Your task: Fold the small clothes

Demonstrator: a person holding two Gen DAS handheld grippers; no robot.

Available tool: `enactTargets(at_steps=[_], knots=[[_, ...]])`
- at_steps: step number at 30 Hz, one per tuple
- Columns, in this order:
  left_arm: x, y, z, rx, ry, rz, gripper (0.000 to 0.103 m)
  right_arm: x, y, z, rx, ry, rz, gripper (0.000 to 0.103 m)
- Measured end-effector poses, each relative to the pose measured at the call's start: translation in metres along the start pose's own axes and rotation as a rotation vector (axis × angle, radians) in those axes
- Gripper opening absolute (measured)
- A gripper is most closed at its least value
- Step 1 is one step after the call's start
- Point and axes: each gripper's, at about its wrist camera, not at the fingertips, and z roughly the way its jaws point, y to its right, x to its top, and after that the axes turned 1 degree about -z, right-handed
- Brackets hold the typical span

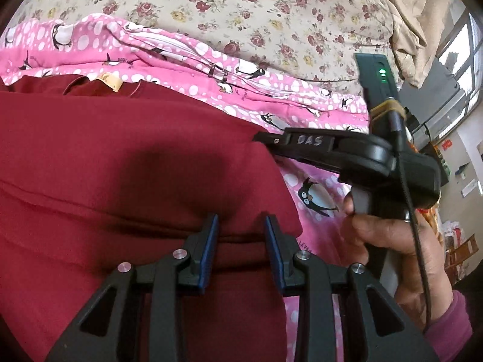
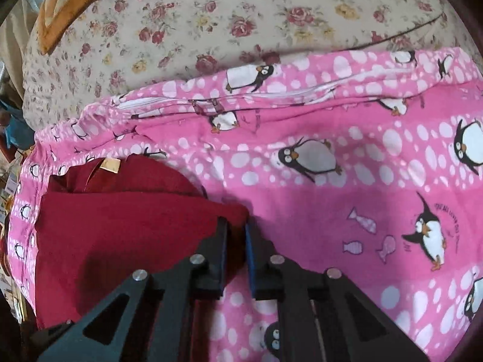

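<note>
A dark red garment (image 1: 120, 150) lies folded on the pink penguin sheet (image 1: 305, 114), with its tan neck label (image 1: 111, 82) at the far end. My left gripper (image 1: 241, 220) is shut on a thick fold at the garment's near edge, and red cloth fills the space between its blue pads (image 1: 212, 241). My right gripper (image 1: 260, 137) comes in from the right and pinches the garment's right-hand corner. In the right wrist view the right gripper (image 2: 236, 221) has its pads almost together on that corner of the red garment (image 2: 120, 226).
A person's hand (image 1: 392, 241) in a purple sleeve holds the right gripper's handle. A floral quilt (image 2: 211, 30) lies beyond the pink penguin sheet (image 2: 332, 205). An orange cushion (image 2: 60, 6) rests at the far left, and a window (image 1: 459, 60) and room clutter show at the right.
</note>
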Motion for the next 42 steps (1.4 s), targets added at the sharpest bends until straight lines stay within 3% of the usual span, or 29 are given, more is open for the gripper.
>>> enactTargets(at_steps=[1, 2, 4, 5, 11, 16, 19, 22, 28, 34, 42], knots=[[0.000, -0.002, -0.002, -0.016, -0.001, -0.011, 0.011, 0.001, 0.002, -0.005, 0.010, 0.000, 0.023, 0.013], [0.000, -0.005, -0.004, -0.034, -0.004, -0.024, 0.011, 0.002, 0.005, -0.010, 0.018, 0.005, 0.043, 0.025], [0.000, -0.011, -0.011, -0.076, -0.021, -0.056, 0.011, 0.000, 0.011, -0.027, 0.042, 0.020, 0.091, 0.040], [-0.001, -0.016, -0.017, -0.101, -0.030, -0.070, 0.011, -0.003, 0.014, -0.038, 0.052, 0.035, 0.103, 0.041], [-0.010, -0.045, -0.056, -0.039, -0.025, -0.069, 0.011, -0.034, 0.001, -0.085, 0.055, 0.068, 0.032, 0.041], [-0.020, -0.067, -0.086, 0.026, -0.003, -0.067, 0.012, -0.041, -0.017, -0.070, 0.047, 0.042, -0.005, 0.041], [-0.022, -0.081, -0.105, 0.060, 0.015, -0.066, 0.012, -0.047, -0.021, -0.041, -0.043, -0.051, -0.012, 0.040], [-0.022, -0.104, -0.126, 0.096, 0.029, -0.075, 0.012, -0.051, -0.024, -0.057, -0.044, -0.013, 0.007, 0.040], [-0.020, -0.154, -0.156, 0.181, 0.067, -0.126, 0.012, -0.082, -0.032, -0.091, -0.001, 0.002, 0.027, 0.056], [-0.022, -0.203, -0.177, 0.188, 0.097, -0.251, 0.012, -0.106, -0.048, -0.098, 0.014, -0.009, 0.011, 0.056], [-0.032, -0.236, -0.182, 0.157, 0.126, -0.313, 0.012, -0.132, -0.054, -0.081, -0.020, -0.080, -0.002, 0.062]])
